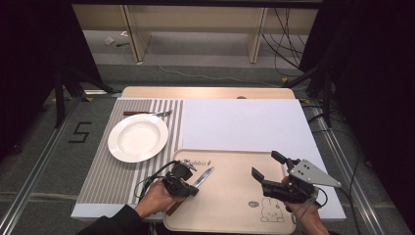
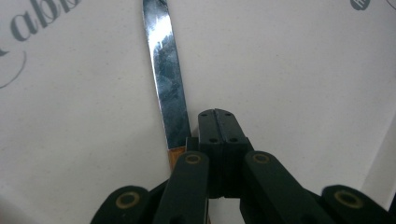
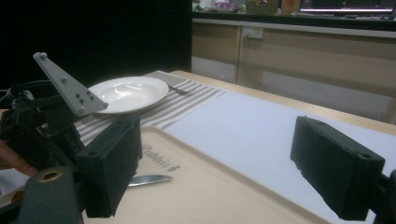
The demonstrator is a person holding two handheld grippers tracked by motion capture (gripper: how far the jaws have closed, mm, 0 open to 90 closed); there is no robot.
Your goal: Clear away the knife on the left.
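Observation:
A table knife (image 1: 204, 176) with a brown handle lies on the beige tray (image 1: 230, 205), blade toward the tray's far left. My left gripper (image 1: 192, 189) sits low over the knife's handle end. In the left gripper view its jaws (image 2: 217, 126) stand shut flush against each other, with the knife blade (image 2: 166, 74) lying just beside them on the left and the handle running under the left jaw arm. My right gripper (image 1: 268, 165) hovers over the tray's right side, open and holding nothing; its own view shows its jaws (image 3: 224, 170) wide apart, with the left gripper (image 3: 42, 121) and knife tip (image 3: 149, 179) beyond.
A white deep plate (image 1: 138, 138) rests on a striped placemat (image 1: 110, 181) at the left, with a fork (image 1: 147, 113) behind it. A white sheet (image 1: 244, 122) covers the table beyond the tray. The tray carries a rabbit drawing (image 1: 271, 209) near its front right corner.

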